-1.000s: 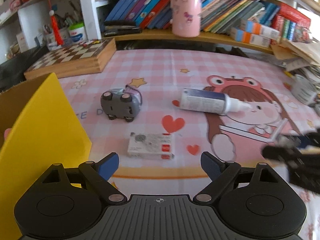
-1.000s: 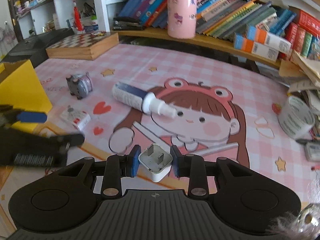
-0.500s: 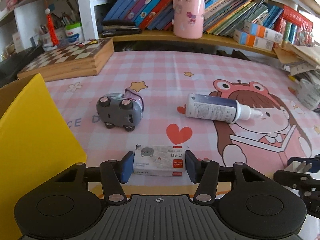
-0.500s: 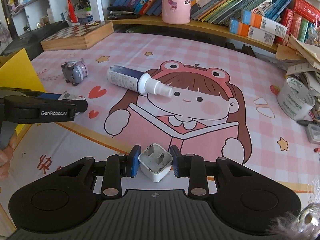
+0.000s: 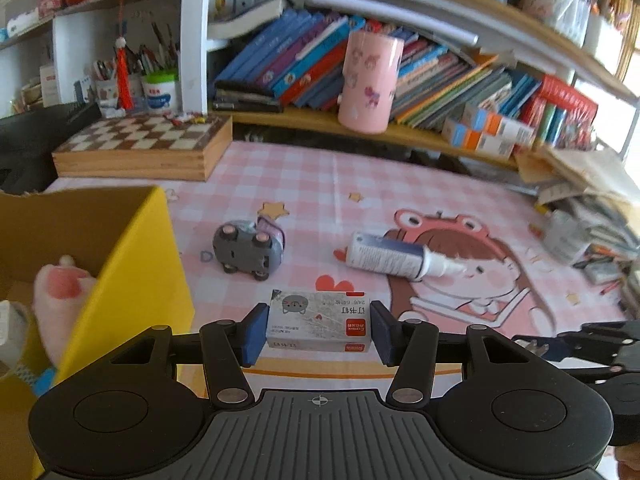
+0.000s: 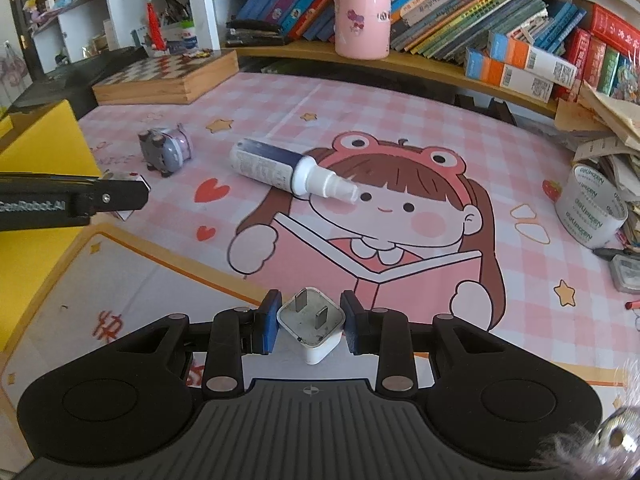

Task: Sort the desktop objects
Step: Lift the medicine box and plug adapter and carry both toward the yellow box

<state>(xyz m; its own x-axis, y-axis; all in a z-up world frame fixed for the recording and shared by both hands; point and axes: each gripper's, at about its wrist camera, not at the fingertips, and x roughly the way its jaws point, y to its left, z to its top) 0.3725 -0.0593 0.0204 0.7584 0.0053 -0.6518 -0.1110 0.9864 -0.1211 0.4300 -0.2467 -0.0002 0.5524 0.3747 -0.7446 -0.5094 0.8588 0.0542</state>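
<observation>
My left gripper (image 5: 319,333) clamped on the staple box (image 5: 319,323) beside the yellow box (image 5: 132,276), my right gripper (image 6: 310,325) pinching the white plug (image 6: 311,324) above the mat (image 6: 400,128), toy car (image 5: 248,249) and spray bottle (image 5: 394,256) lying beyond.

Both tools look the same. The left gripper (image 5: 319,332) has a black body with a ribbed grey plate, a small crosshair mark, two round discs, silver rivets on the black link arms, and blue pads (image 5: 253,332). The right gripper (image 6: 309,322) is identical; white letters are printed along the left one's side.
</observation>
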